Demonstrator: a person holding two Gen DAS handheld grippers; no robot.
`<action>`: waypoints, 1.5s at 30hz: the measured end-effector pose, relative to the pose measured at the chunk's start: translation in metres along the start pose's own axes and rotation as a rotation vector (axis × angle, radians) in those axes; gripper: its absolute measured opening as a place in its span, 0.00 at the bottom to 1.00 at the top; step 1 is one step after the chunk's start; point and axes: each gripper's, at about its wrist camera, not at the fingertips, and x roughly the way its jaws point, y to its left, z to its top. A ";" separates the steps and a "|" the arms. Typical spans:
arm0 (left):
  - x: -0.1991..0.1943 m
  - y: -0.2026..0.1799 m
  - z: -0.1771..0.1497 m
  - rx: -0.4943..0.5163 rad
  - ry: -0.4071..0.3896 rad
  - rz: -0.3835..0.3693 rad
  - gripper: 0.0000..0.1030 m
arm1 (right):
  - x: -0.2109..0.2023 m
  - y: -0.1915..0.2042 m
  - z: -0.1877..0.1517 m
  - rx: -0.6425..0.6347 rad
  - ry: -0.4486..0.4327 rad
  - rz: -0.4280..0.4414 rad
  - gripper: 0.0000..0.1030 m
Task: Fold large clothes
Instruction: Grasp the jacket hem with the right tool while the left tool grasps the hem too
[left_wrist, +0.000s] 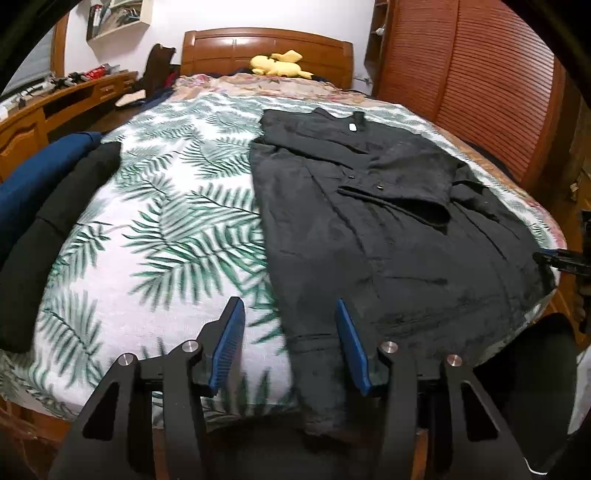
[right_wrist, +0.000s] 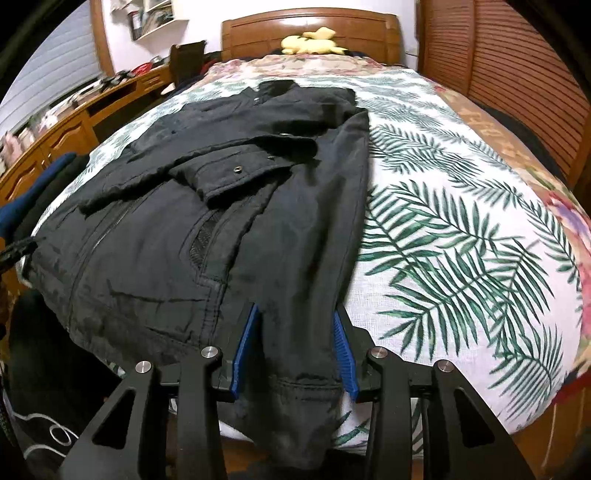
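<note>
A large black jacket (left_wrist: 388, 229) lies spread on the palm-leaf bedspread (left_wrist: 159, 206), collar toward the headboard, one sleeve folded across its chest. Its hem hangs over the bed's near edge. My left gripper (left_wrist: 290, 314) is open and empty, hovering above the jacket's near left hem corner. My right gripper (right_wrist: 295, 321) is open, its blue pads either side of the jacket's (right_wrist: 207, 206) near right hem strip, not closed on it. The right gripper also shows at the right edge of the left wrist view (left_wrist: 561, 258).
A pile of dark blue and black clothes (left_wrist: 48, 206) sits at the bed's left edge. A yellow plush toy (left_wrist: 279, 62) lies by the wooden headboard (left_wrist: 266, 44). A wooden desk (left_wrist: 55, 99) stands left, a slatted wardrobe (left_wrist: 469, 81) right.
</note>
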 end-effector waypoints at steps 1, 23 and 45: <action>0.001 -0.002 -0.001 0.003 0.003 -0.015 0.47 | 0.000 -0.001 0.003 0.008 -0.003 0.012 0.23; 0.003 -0.013 -0.005 0.011 0.009 -0.008 0.45 | -0.004 0.008 0.016 0.030 -0.017 -0.004 0.17; 0.003 -0.018 0.001 0.019 0.038 0.024 0.30 | -0.013 0.019 0.012 -0.008 -0.042 0.018 0.16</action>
